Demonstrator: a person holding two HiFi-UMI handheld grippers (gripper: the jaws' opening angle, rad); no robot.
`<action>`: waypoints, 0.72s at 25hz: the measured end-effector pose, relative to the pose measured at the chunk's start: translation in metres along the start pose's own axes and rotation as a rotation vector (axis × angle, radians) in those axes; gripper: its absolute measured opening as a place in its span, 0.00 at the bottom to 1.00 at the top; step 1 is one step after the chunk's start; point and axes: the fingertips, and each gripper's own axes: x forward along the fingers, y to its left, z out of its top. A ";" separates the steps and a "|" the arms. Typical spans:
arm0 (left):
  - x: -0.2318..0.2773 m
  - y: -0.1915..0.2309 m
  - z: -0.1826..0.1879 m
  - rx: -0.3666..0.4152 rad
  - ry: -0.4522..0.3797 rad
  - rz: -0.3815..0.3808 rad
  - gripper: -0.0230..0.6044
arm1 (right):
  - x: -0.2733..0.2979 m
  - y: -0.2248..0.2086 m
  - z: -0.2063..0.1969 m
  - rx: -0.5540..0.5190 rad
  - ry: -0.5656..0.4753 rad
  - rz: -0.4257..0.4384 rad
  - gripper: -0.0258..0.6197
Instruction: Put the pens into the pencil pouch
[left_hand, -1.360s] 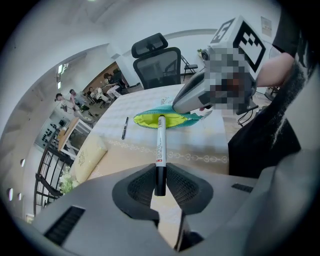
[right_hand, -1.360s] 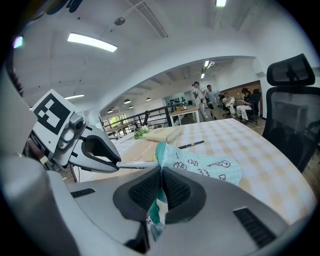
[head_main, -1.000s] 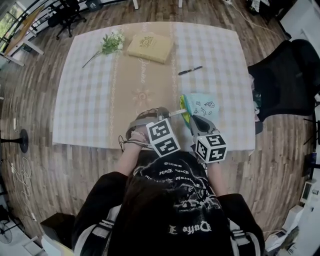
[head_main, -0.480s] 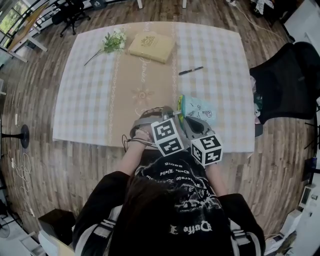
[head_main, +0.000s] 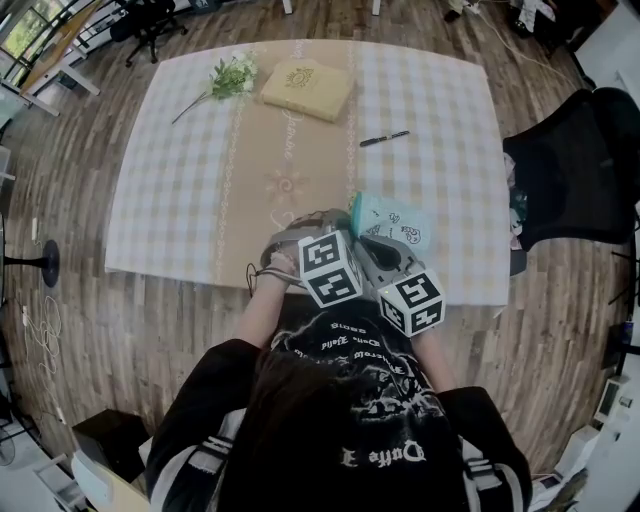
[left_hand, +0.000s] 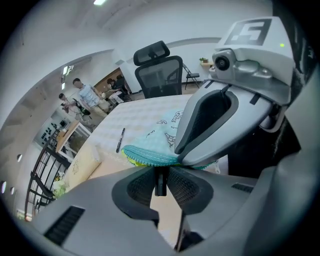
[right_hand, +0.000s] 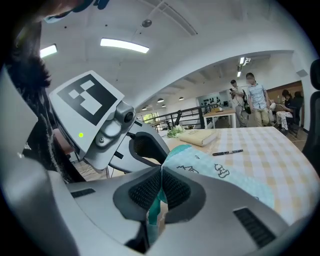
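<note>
- pouch (head_main: 392, 220): soft teal cloth, matt, knit-like edge
- tablecloth (head_main: 180, 180): matt checked cloth
- floor (head_main: 60, 330): wood planks
- right gripper (right_hand: 161, 172): smooth matt grey plastic, rough black pads (right_hand: 145, 190)

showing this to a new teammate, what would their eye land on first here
First, the teal pouch at the near edge of the checked cloth, its rim clamped in the right gripper, with the left gripper beside it holding a dark pen. Further out a black pen lies alone, and a tan book and flower sprig sit at the far side.
</note>
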 end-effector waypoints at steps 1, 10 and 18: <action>-0.001 -0.002 0.000 0.000 -0.021 -0.016 0.17 | -0.001 0.002 0.000 0.001 -0.004 0.017 0.07; -0.010 0.005 0.008 -0.137 -0.146 -0.045 0.27 | -0.011 0.002 0.005 0.054 -0.054 0.066 0.07; -0.022 0.015 0.013 -0.307 -0.279 -0.091 0.51 | -0.019 -0.014 0.009 0.146 -0.123 0.032 0.07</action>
